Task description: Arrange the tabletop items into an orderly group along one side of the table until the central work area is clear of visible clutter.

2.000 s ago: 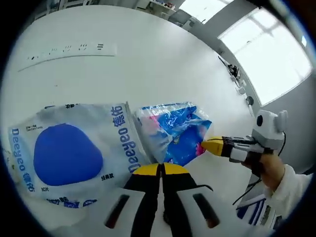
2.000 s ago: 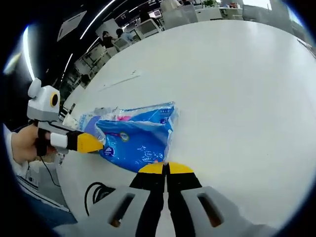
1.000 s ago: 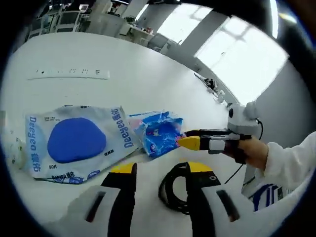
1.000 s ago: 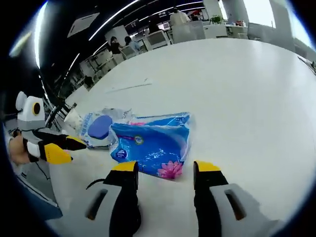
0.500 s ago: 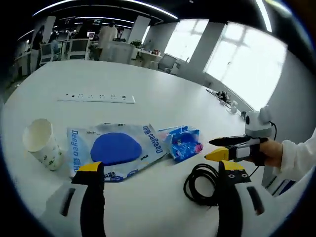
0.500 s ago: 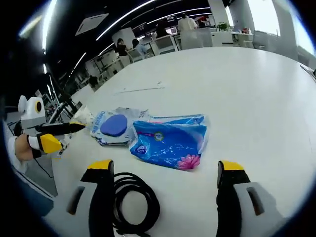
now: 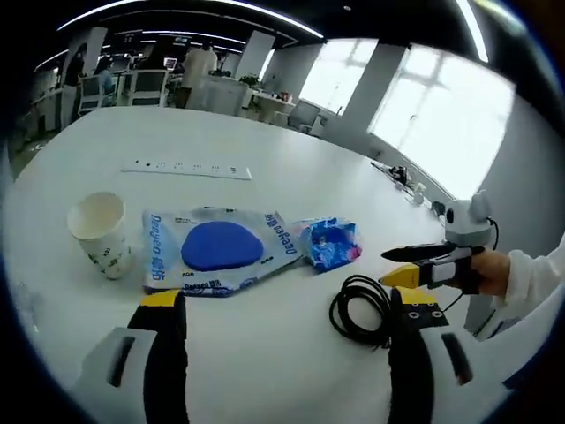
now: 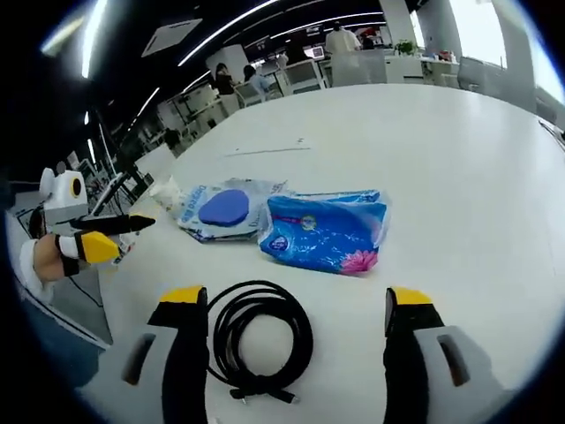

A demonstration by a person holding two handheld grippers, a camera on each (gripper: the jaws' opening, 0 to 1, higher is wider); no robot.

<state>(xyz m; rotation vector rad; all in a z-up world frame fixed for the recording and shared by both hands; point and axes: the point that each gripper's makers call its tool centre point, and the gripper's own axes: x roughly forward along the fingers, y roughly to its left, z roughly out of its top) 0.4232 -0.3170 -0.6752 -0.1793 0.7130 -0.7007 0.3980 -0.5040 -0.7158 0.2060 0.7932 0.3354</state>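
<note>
Black cable coil (image 8: 262, 340) is lying between the right hand-held gripper's (image 8: 296, 309) wide-spread jaws, untouched; left hand-held gripper (image 7: 282, 305) is gaping empty too.

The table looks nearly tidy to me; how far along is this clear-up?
Done: paper cup, white wipes pack and blue tissue pack lie in a row. In hand: nothing; left gripper and right gripper are open. Left: the black cable, coiled apart, nearer the grippers.

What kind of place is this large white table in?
Most likely an open-plan office. Behind the white table stand rows of desks with chairs and people at them, long ceiling light strips run overhead, and large windows line one wall.
</note>
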